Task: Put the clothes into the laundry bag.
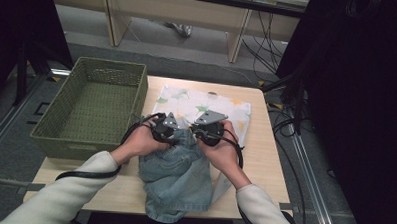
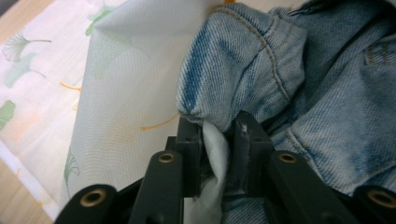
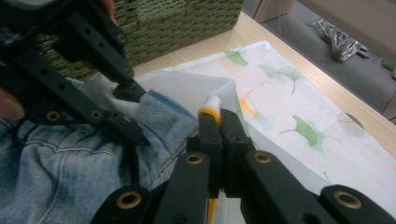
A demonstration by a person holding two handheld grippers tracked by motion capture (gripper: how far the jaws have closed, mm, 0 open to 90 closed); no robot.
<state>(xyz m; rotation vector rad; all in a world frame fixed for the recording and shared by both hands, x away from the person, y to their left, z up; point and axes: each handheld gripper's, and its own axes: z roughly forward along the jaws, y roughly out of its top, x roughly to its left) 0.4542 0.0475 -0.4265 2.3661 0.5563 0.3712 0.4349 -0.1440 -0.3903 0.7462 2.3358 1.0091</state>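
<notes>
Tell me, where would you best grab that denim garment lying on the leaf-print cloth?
Probably at the denim garment's thick stitched hem, coming in level from the person's side. That folded edge stands proud of the leaf-print cloth, though the left gripper has pinched both together there.

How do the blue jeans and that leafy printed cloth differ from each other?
The jeans are thick, faded blue denim with stitched seams; the printed cloth is thin and white, with green and orange leaves. The jeans lie crumpled at the table's near edge; the printed cloth lies mostly flat beyond and partly under them. Both are soft fabrics, pinched together in the left gripper.
</notes>
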